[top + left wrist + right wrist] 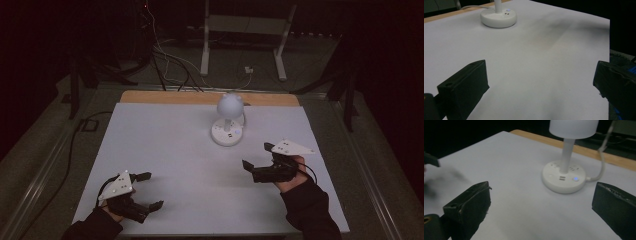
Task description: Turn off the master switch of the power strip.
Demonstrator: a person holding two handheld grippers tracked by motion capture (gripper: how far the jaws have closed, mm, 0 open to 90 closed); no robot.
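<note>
A small white desk lamp [228, 116] stands on the white table [175, 150] toward its far middle, with a round shade and a round base [564, 179] that carries sockets and a lit blue button. My left gripper [150, 190] rests near the table's front left corner, jaws wide apart and nothing between them. My right gripper [257, 156] sits at the right, a little nearer me than the lamp, also open and empty. In the left gripper view the lamp base [498, 17] lies far ahead.
A white cable [600, 162] runs from the lamp base off the far edge. A wooden strip [165, 97] borders the table's far side. Beyond it are dark floor, cables and a white stand's legs [242, 45]. The room is dim.
</note>
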